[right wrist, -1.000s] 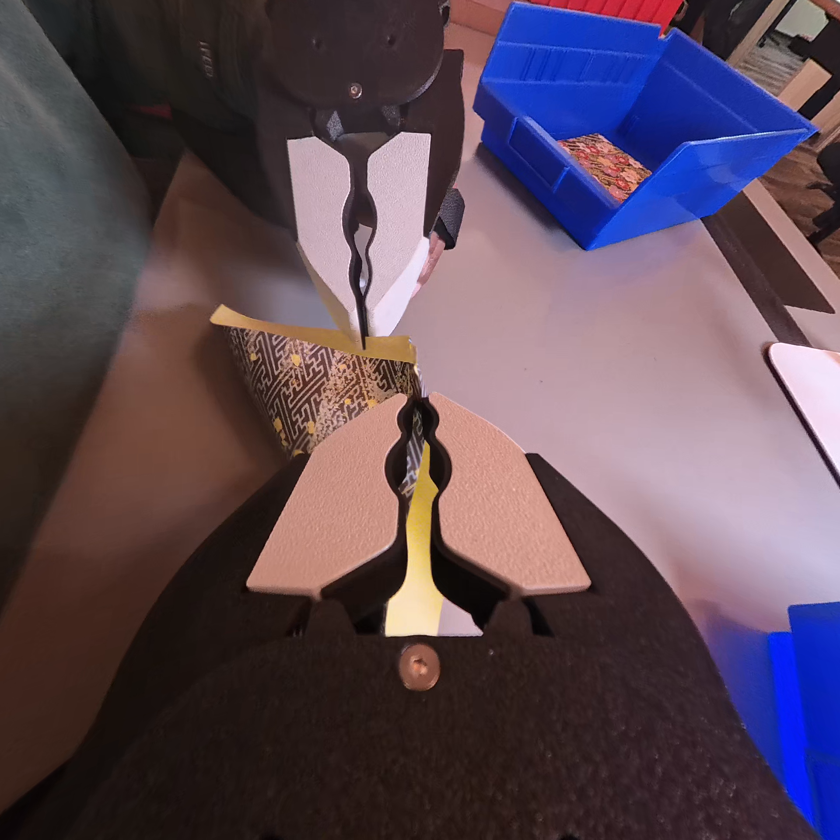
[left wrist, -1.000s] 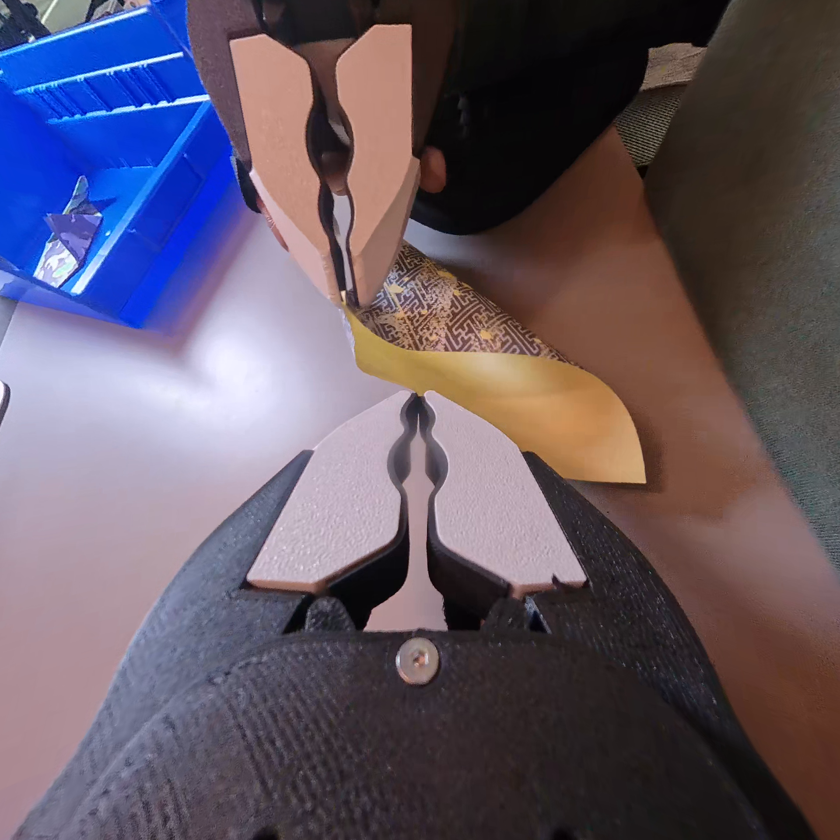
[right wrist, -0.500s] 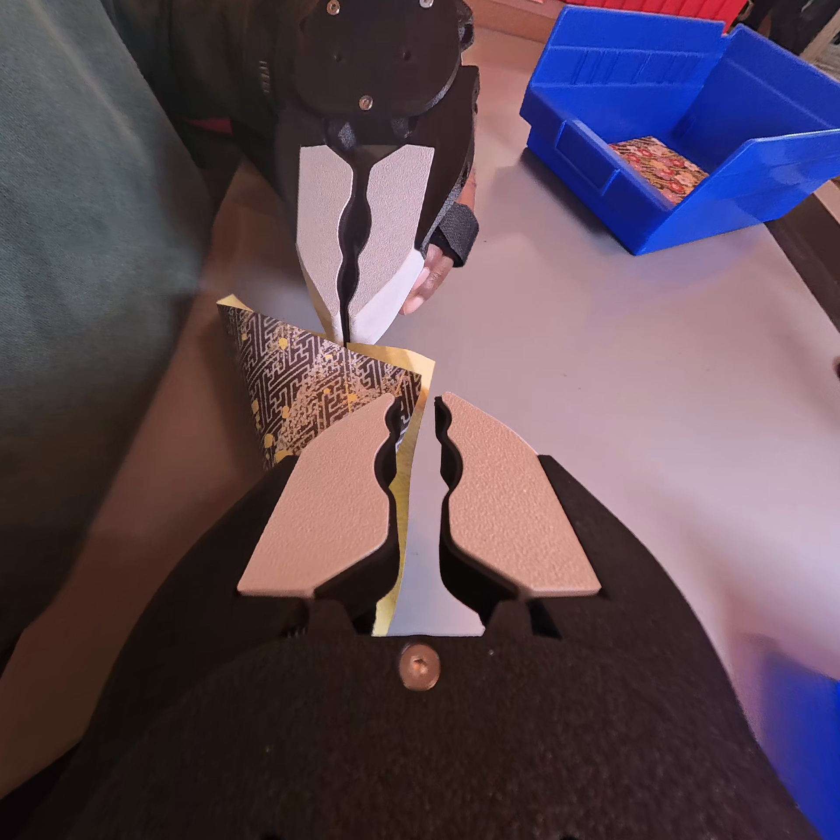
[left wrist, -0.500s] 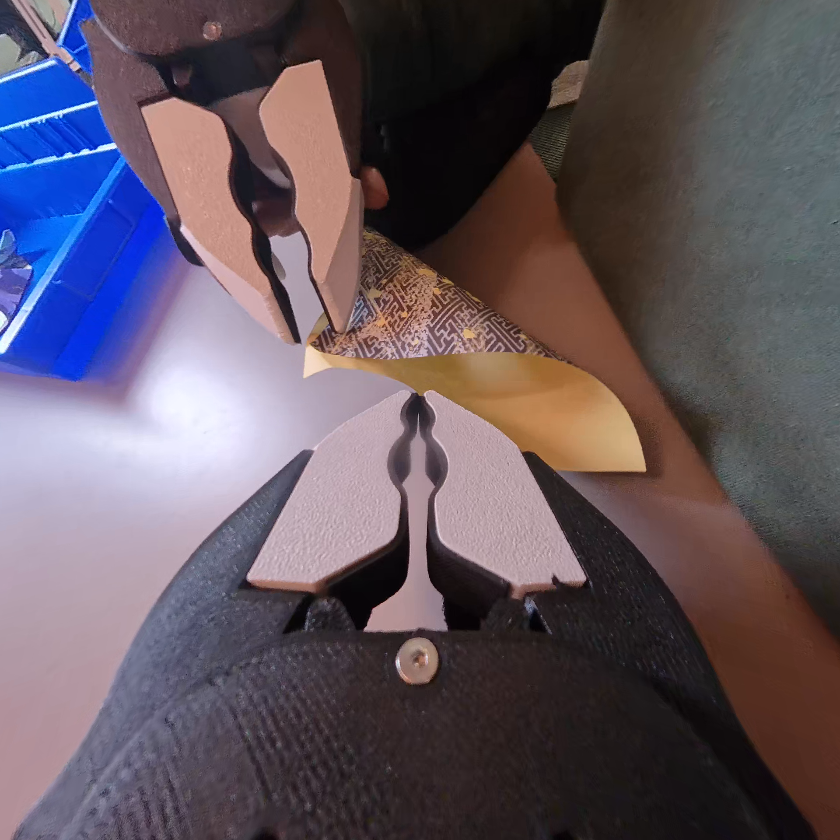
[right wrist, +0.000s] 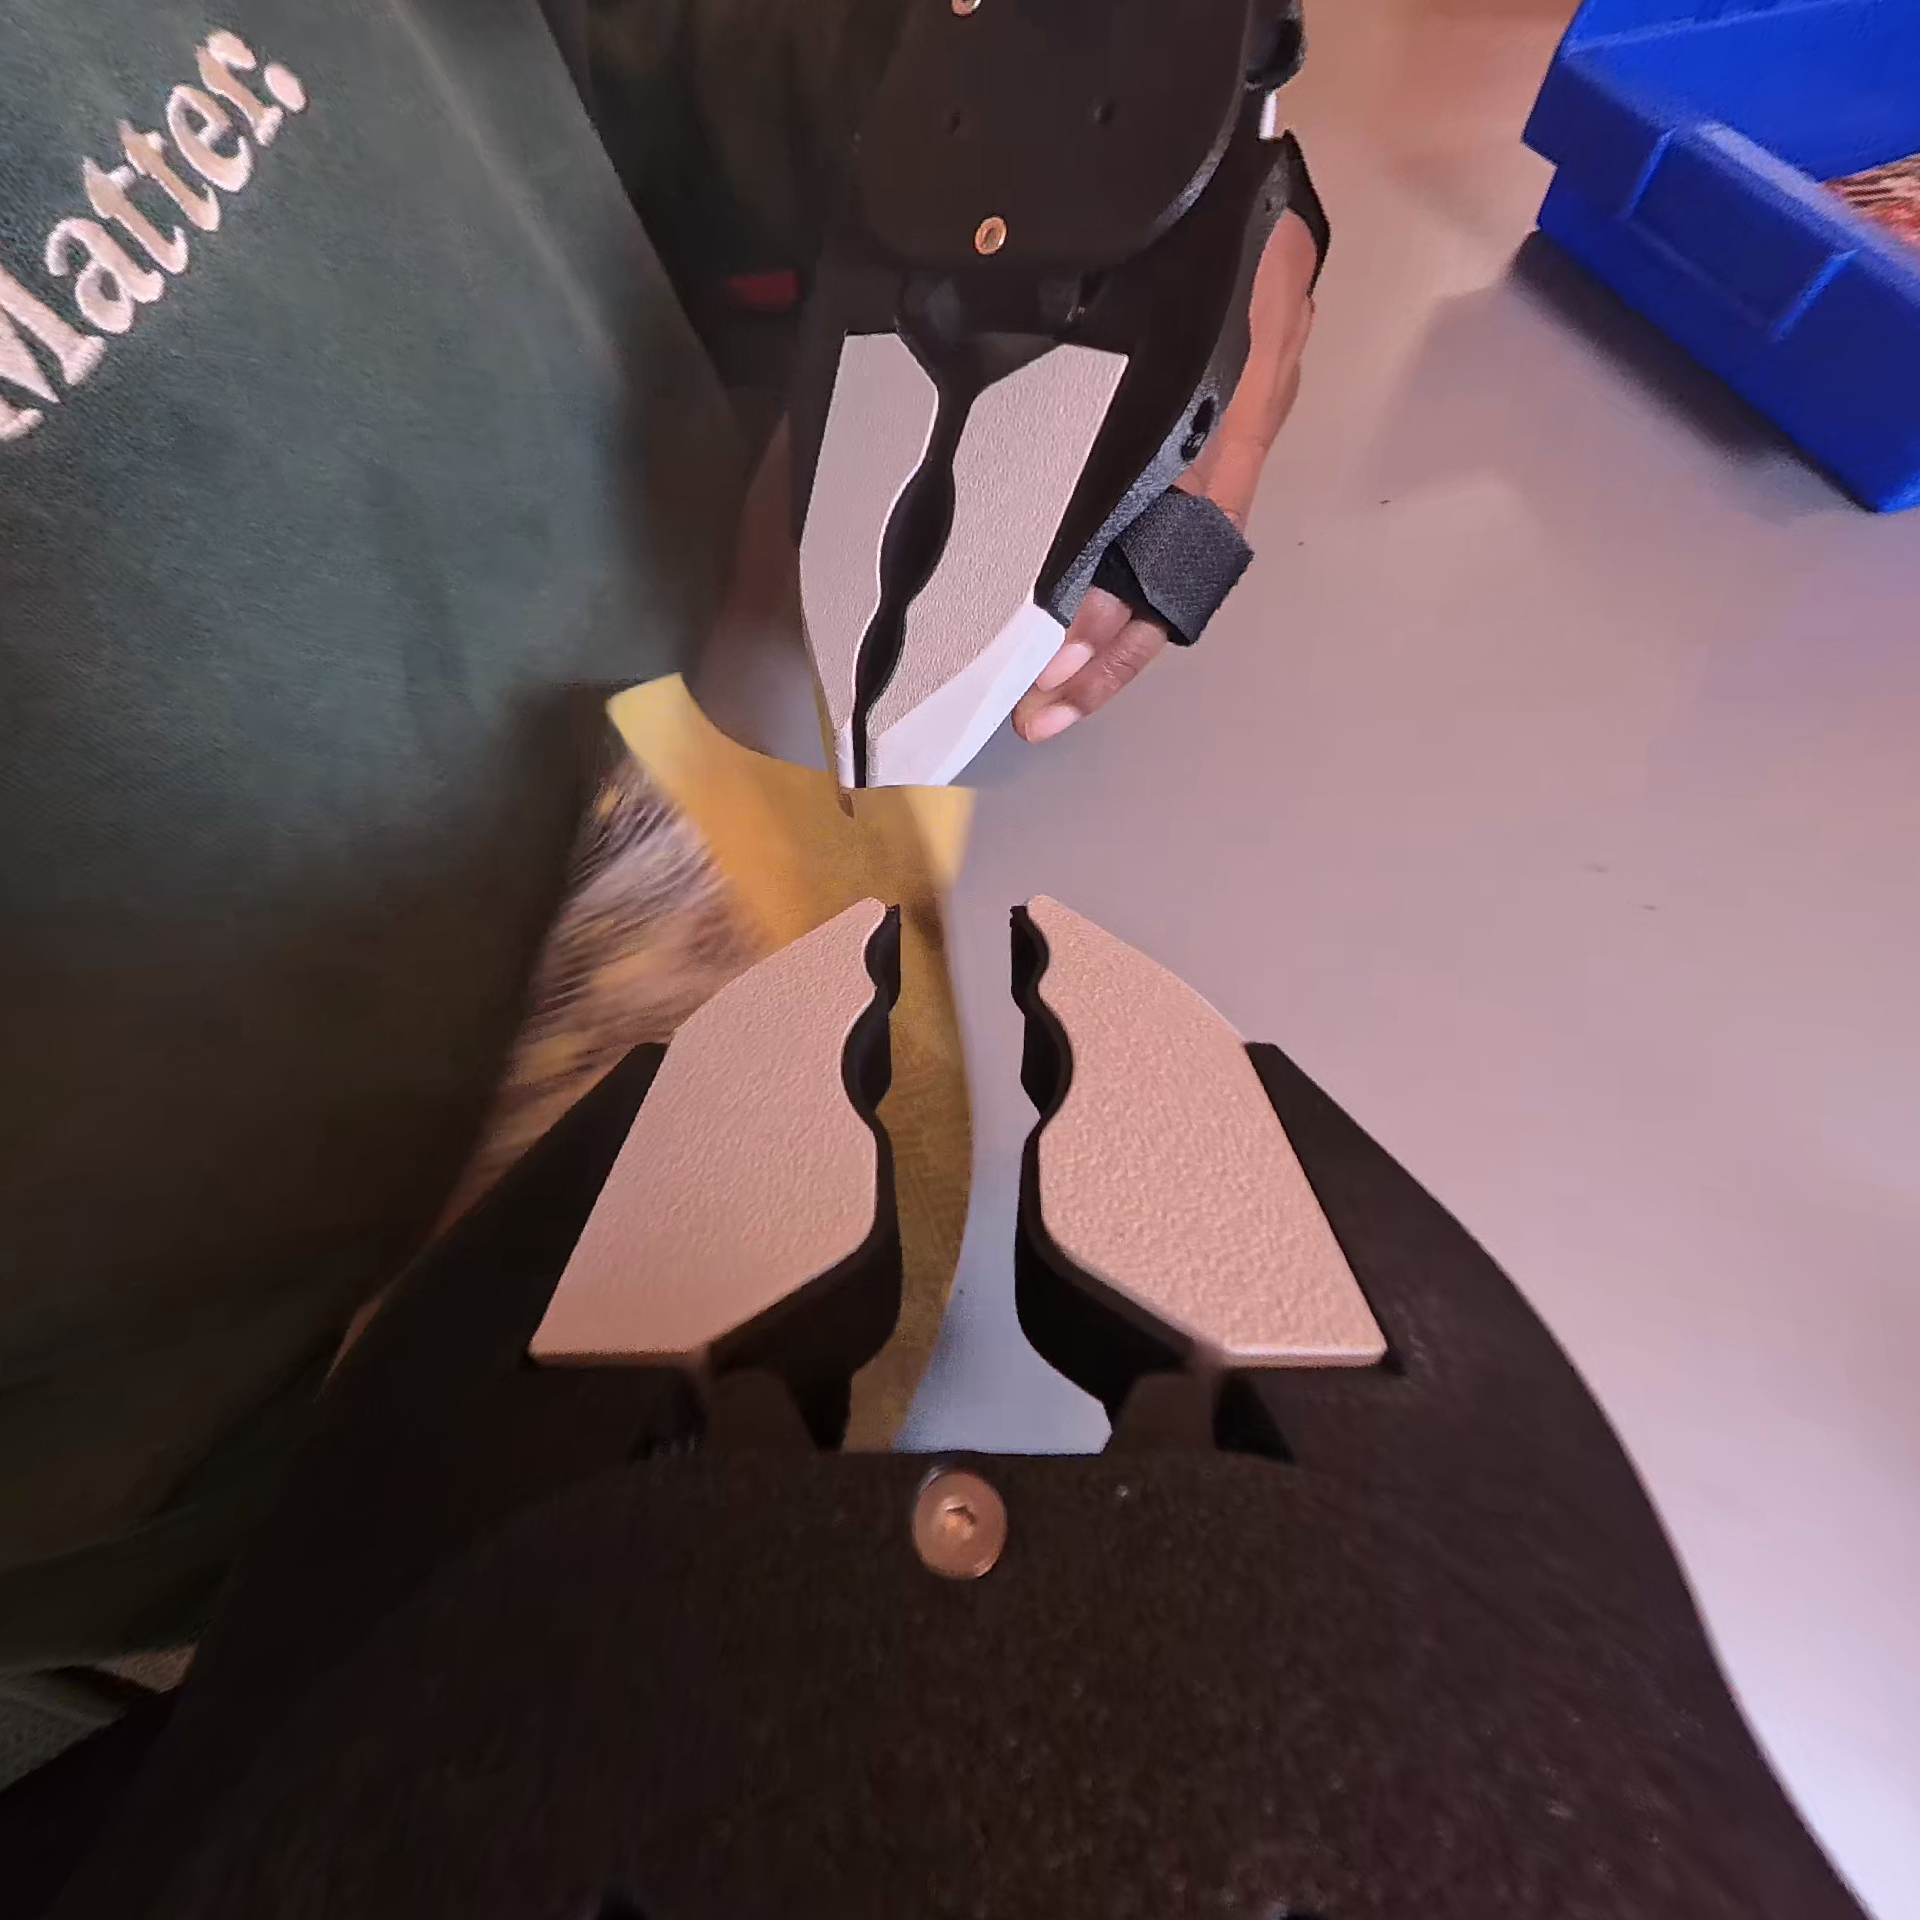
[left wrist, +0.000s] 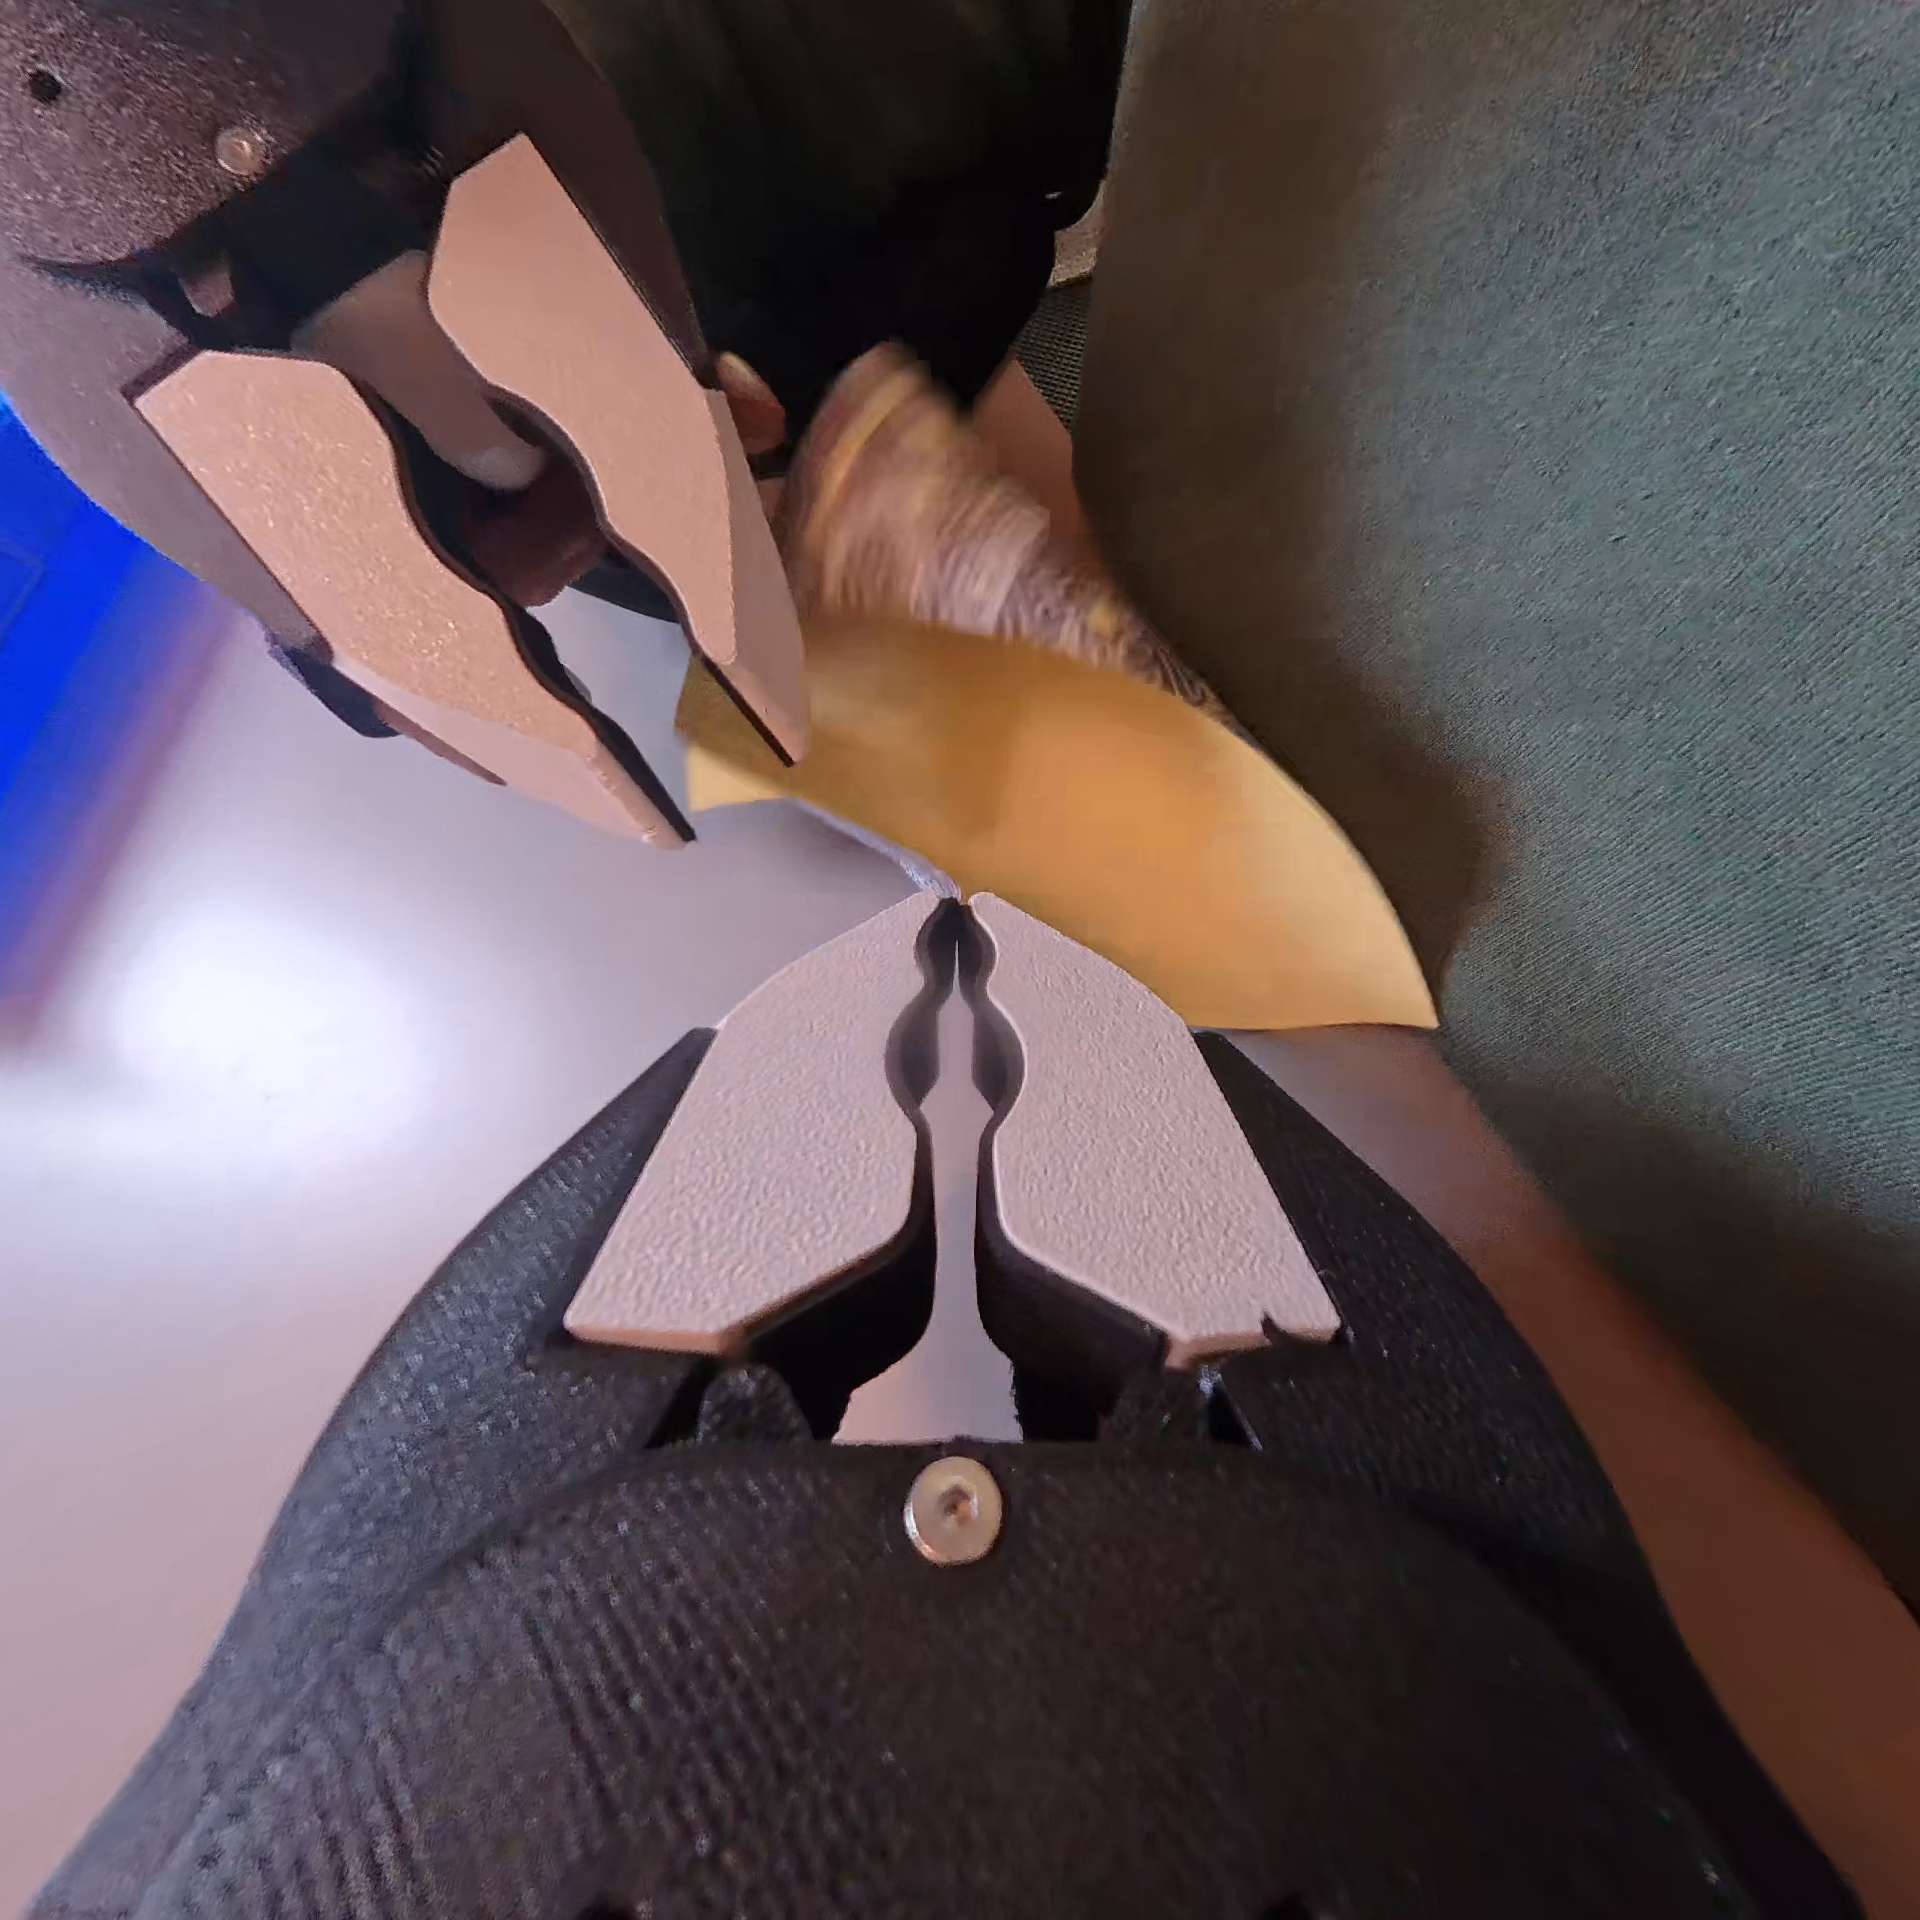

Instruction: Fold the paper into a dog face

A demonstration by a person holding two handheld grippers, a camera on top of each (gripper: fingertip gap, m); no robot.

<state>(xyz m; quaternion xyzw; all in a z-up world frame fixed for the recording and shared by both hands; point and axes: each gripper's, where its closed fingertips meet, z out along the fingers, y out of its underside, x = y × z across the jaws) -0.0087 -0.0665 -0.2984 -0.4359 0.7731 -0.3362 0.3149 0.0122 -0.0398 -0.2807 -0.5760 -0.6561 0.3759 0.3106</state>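
The paper (left wrist: pixel 1091 831) has a gold underside and a dark patterned face, which is blurred by motion. It hangs curled above the grey table (left wrist: pixel 260 1039), close to the person's green shirt (left wrist: pixel 1507 416). My left gripper (left wrist: pixel 948 904) is shut on the paper's edge and holds it up. My right gripper (right wrist: pixel 956 909) is open, and the gold paper (right wrist: pixel 810 852) runs loosely between its fingers, close to the left one. In the right wrist view the left gripper (right wrist: pixel 857 779) pinches the paper's far edge. In the left wrist view the right gripper (left wrist: pixel 732 795) is open beside the paper's corner.
A blue bin (right wrist: pixel 1714 239) with a patterned sheet inside stands on the table at the far right. Another blue shape (left wrist: pixel 62 623) shows at the left edge of the left wrist view. The person's torso (right wrist: pixel 260 623) is right next to the paper. The gap from one gripper's tips to the other's is roughly 4 centimetres.
My right gripper has opened and let go of the paper. The left gripper stays shut on it. The paper has swung toward the person's shirt and now blurs.
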